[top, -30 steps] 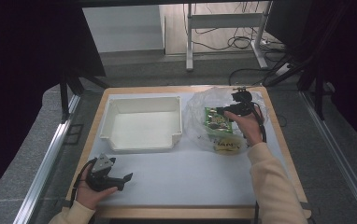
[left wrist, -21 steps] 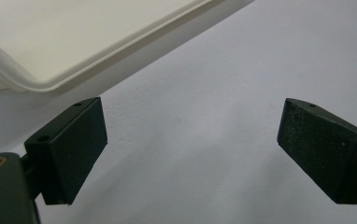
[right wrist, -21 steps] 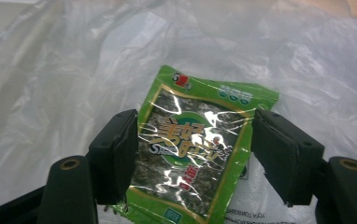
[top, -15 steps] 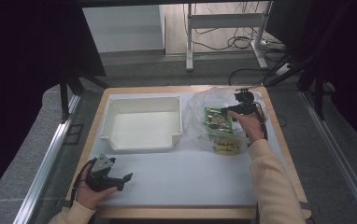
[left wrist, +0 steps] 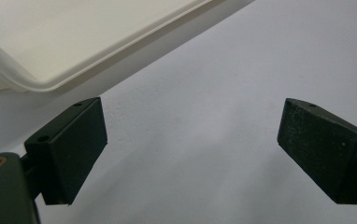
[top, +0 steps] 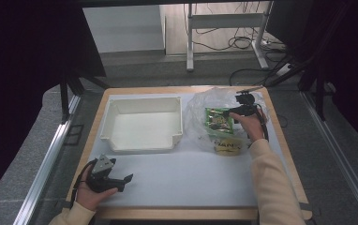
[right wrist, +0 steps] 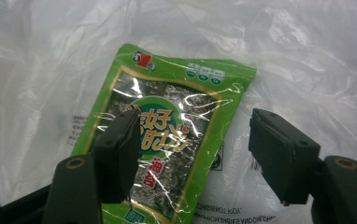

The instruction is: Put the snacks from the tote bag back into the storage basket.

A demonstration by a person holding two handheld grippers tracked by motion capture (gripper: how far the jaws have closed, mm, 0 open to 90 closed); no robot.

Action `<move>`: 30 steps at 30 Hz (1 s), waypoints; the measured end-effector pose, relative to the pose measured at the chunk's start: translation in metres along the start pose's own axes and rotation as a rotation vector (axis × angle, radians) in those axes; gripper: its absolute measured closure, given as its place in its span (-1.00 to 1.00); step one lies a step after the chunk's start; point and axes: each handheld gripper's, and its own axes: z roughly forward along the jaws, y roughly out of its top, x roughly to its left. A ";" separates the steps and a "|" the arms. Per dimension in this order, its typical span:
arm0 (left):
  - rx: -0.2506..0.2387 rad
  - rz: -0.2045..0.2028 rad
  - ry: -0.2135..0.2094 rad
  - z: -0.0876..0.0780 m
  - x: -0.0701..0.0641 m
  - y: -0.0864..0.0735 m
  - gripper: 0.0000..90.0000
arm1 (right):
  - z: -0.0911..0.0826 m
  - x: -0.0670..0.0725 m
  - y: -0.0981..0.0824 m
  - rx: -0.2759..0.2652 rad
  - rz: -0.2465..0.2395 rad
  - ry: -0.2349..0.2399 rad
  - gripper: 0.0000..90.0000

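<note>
A green seaweed snack packet (top: 218, 120) (right wrist: 167, 126) lies on a crumpled clear plastic bag (top: 201, 110) (right wrist: 307, 60) at the table's right. My right gripper (top: 232, 113) (right wrist: 193, 135) hovers just over the packet, open. Its jaws have just been closing a little. One jaw stands over the packet's face and the other beyond its edge over the bag, and neither pad presses on anything. My left gripper (top: 126, 180) (left wrist: 193, 135) rests at the front left on the white table cover (left wrist: 214, 93), open and empty, pointing along the tray's front.
An empty white tray (top: 121, 140) (left wrist: 50, 79) sits left of centre. A yellow packet (top: 227, 146) lies in the bag, nearer than the green one. The wooden table edge (top: 285, 154) runs along the right.
My right gripper has come down slightly closer to the green packet. The left gripper has stayed where it was.
</note>
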 end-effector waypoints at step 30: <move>-0.006 0.004 -0.002 -0.001 -0.001 0.000 -0.81 | 0.027 -0.009 0.002 0.108 0.030 -0.018 0.07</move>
